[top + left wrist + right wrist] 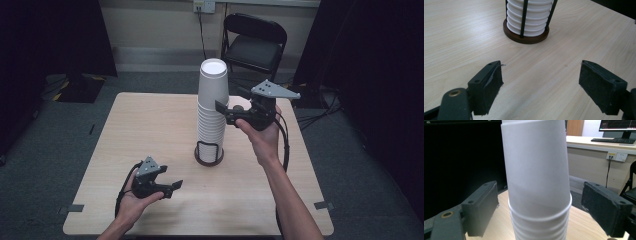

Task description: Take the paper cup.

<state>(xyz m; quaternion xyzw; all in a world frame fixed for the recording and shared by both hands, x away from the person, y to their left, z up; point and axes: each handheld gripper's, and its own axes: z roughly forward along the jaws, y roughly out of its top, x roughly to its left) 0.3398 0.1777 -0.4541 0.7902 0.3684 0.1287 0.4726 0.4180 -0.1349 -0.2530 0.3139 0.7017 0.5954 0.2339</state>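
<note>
**Open claw at the cup stack**

The left claw [172, 186] hovers low over the near worktop [150, 125], jaws wide apart, bare wood around it. At the centre, a tall stack of white paper cups [211, 107] stands upside down in a round wire holder [208, 154]. The right claw [227, 105] is open around the top cup, jaws clear of both sides.

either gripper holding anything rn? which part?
Nothing held. Right gripper has open jaws either side of the top cup, not touching. Left gripper is open over the table.
</note>
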